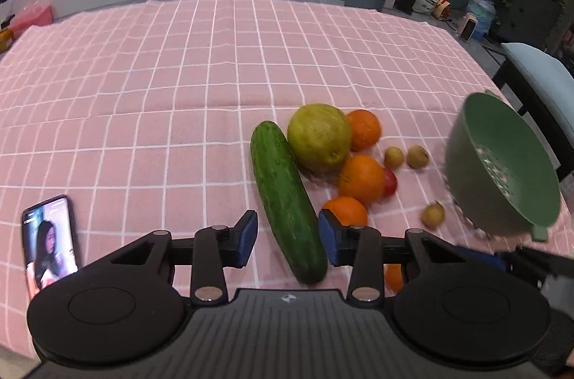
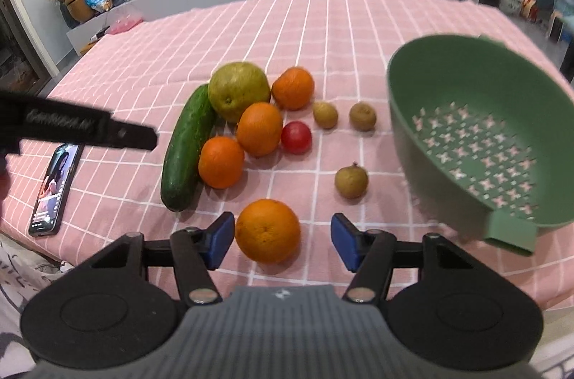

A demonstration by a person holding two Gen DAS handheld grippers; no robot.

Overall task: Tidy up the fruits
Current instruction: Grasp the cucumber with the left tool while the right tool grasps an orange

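Both views are taken low from the near edge of the table [image 1: 143,74], facing the far counter. The left wrist view is set close over the cucumber [image 1: 287,199], further left. The right wrist view is placed further right and a bit higher. The cucumber [image 2: 186,146], colander [image 2: 477,142] and phone [image 2: 53,192] are shared by both.

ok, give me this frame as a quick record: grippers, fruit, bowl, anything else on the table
left gripper: open, cucumber between its fingers, not gripped
right gripper: open, nearest orange between its fingers
colander: green, tilted, no fruit inside
oranges: four in all
other produce: large green citrus, red tomato, three small brown fruits
phone: lying flat, screen on
tablecloth: pink, white grid
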